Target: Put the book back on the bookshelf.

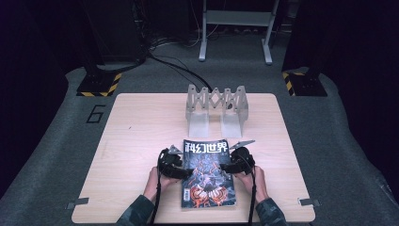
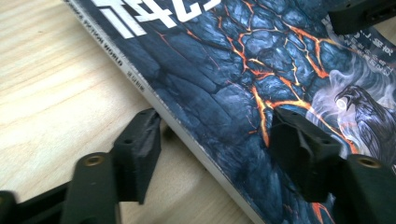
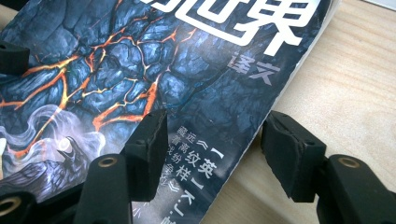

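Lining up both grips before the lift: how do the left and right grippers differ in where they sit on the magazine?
The left gripper straddles the magazine at its spine edge; the right gripper straddles the opposite, page-side edge. The left sits slightly nearer the person, the right nearer the title. Both stand open, one jaw over the cover, one over the table.

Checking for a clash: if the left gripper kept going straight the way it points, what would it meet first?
Most likely the magazine: the left gripper straddles its spine edge, jaws open. Beyond, the right gripper sits across the cover, though depth is hard to judge.
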